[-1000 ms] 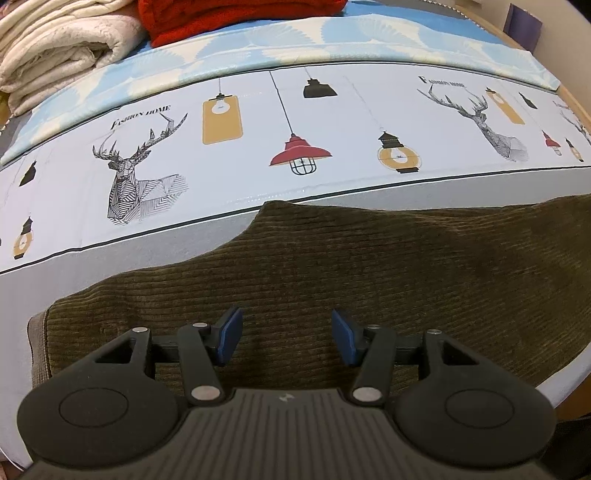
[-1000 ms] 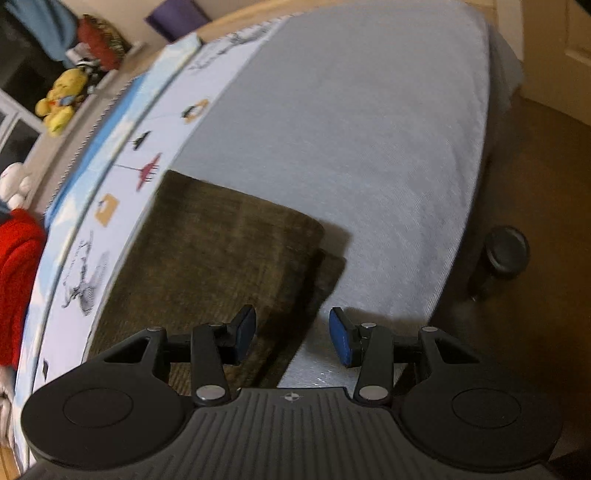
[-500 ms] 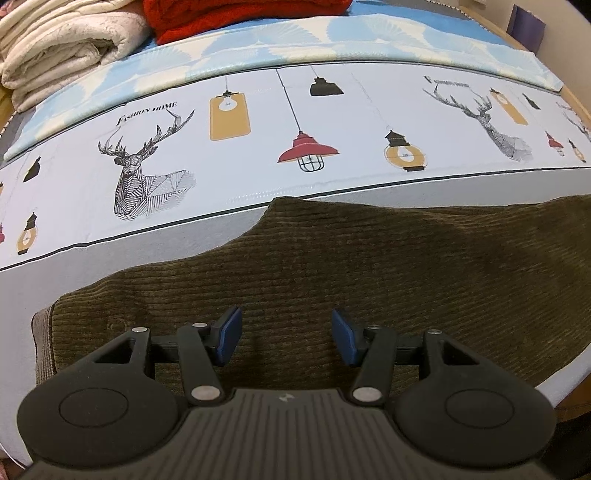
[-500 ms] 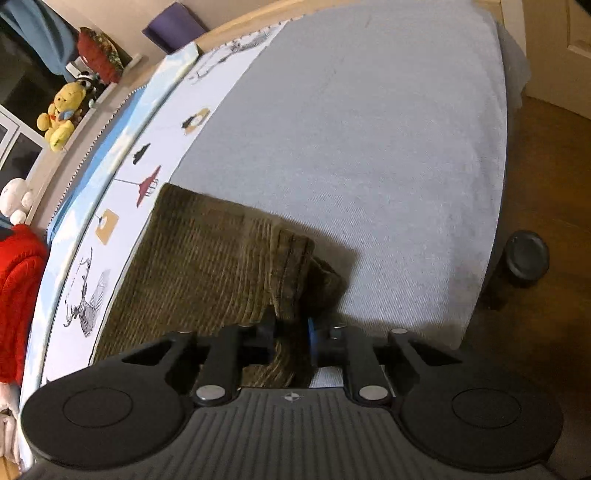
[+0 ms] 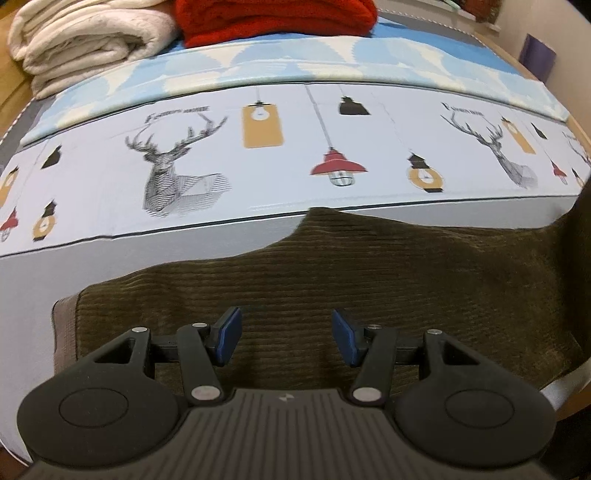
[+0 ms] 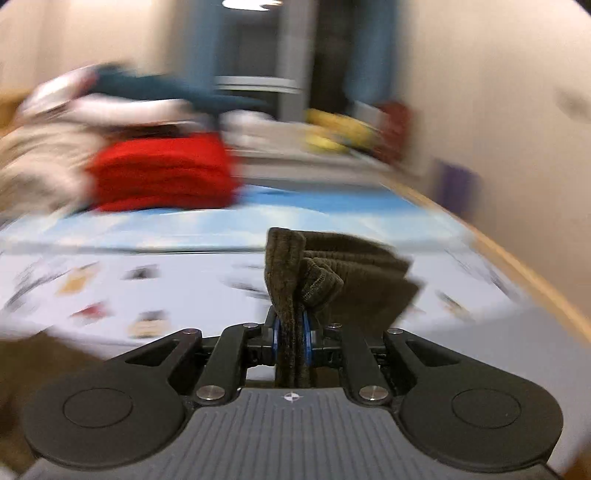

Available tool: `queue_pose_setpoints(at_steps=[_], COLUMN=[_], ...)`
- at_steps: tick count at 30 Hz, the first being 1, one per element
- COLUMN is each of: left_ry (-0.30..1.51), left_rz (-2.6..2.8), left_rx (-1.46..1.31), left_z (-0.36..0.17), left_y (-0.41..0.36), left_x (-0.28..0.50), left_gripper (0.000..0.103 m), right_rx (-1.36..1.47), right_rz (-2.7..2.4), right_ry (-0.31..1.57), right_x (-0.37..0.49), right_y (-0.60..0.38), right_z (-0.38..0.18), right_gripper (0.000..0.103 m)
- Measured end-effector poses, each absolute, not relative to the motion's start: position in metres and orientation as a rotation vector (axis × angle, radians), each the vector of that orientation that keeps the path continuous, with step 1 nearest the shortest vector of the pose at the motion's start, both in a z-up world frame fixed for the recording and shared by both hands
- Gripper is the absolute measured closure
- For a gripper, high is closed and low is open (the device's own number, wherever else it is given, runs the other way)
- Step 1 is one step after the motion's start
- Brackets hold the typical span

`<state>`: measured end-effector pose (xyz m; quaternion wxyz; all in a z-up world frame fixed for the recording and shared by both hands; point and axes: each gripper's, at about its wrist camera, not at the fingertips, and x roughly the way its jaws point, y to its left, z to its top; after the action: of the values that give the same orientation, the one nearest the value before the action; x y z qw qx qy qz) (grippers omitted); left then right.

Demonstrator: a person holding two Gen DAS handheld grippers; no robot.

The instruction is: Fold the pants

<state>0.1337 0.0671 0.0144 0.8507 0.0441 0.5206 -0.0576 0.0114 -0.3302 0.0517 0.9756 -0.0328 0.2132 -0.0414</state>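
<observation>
Olive-brown corduroy pants (image 5: 369, 280) lie flat across the grey part of the bed, waistband end at the left. My left gripper (image 5: 286, 336) hovers open just above the pants near their near edge, nothing between its blue pads. In the right wrist view, my right gripper (image 6: 291, 338) is shut on the bunched hem end of the pants (image 6: 314, 269), which stands up from the jaws, lifted off the bed. At the far right of the left wrist view a dark strip of the raised pants leg (image 5: 580, 221) rises from the bed.
The bed sheet (image 5: 258, 166) carries deer and lamp prints, with a blue band behind. Folded cream blankets (image 5: 85, 40) and a red knit pile (image 5: 273, 16) sit at the back. A wooden bed edge (image 6: 524, 266) runs along the right, by the wall.
My right gripper closed on the pants' leg end, then swung up and rolled, carrying the cloth off the bed. The left gripper drifted slightly over the pants, still open.
</observation>
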Motion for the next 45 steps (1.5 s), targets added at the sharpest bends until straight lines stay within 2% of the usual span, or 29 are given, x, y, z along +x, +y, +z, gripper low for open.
queue_pose_setpoints(at_steps=[4, 8, 11, 15, 18, 22, 25, 27, 29, 35, 37, 38, 39, 42, 44, 45], left_ry=[1.101, 1.112, 1.118, 1.116, 1.117, 1.114, 1.116, 1.118, 1.121, 1.125, 1.125, 1.125, 1.125, 1.126, 1.127, 1.127], left_rz=[-0.093, -0.073, -0.059, -0.053, -0.041, -0.048, -0.049, -0.046, -0.046, -0.052, -0.056, -0.056, -0.056, -0.056, -0.057, -0.059], left_rx=[0.069, 0.063, 0.06, 0.064, 0.047, 0.049, 0.058, 0.058, 0.063, 0.075, 0.076, 0.077, 0.079, 0.078, 0.08, 0.08], left_z=[0.015, 0.011, 0.009, 0.009, 0.009, 0.009, 0.008, 0.008, 0.007, 0.006, 0.006, 0.005, 0.005, 0.006, 0.006, 0.006], left_y=[0.086, 0.102, 0.111, 0.12, 0.123, 0.119, 0.115, 0.114, 0.113, 0.108, 0.105, 0.105, 0.104, 0.102, 0.099, 0.098], left_x=[0.129, 0.124, 0.122, 0.12, 0.123, 0.123, 0.124, 0.124, 0.125, 0.127, 0.128, 0.128, 0.129, 0.13, 0.131, 0.131], left_gripper=[0.044, 0.044, 0.044, 0.044, 0.044, 0.044, 0.044, 0.044, 0.044, 0.044, 0.044, 0.044, 0.044, 0.044, 0.044, 0.044], right_rx=[-0.246, -0.408, -0.57, -0.577, -0.626, -0.565, -0.456, -0.419, -0.413, -0.454, -0.519, -0.564, -0.615, -0.734, -0.802, -0.838], right_rz=[0.17, 0.41, 0.457, 0.449, 0.517, 0.68, 0.612, 0.554, 0.52, 0.581, 0.611, 0.619, 0.628, 0.675, 0.798, 0.866], right_ry=[0.434, 0.562, 0.699, 0.703, 0.705, 0.685, 0.641, 0.621, 0.632, 0.745, 0.716, 0.693, 0.664, 0.616, 0.639, 0.654], right_x=[0.006, -0.01, -0.018, -0.023, -0.029, -0.044, -0.042, -0.041, -0.04, -0.031, -0.04, -0.046, -0.052, -0.068, -0.082, -0.09], right_y=[-0.215, -0.122, -0.087, -0.086, -0.083, -0.097, -0.112, -0.117, -0.117, -0.096, -0.091, -0.09, -0.089, -0.092, -0.096, -0.099], right_z=[0.033, -0.027, -0.075, -0.074, -0.067, -0.052, -0.042, -0.042, -0.049, -0.077, -0.083, -0.084, -0.085, -0.085, -0.084, -0.084], right_gripper=[0.09, 0.09, 0.09, 0.089, 0.078, 0.076, 0.063, 0.05, 0.046, 0.044, 0.055, 0.067, 0.072, 0.082, 0.093, 0.093])
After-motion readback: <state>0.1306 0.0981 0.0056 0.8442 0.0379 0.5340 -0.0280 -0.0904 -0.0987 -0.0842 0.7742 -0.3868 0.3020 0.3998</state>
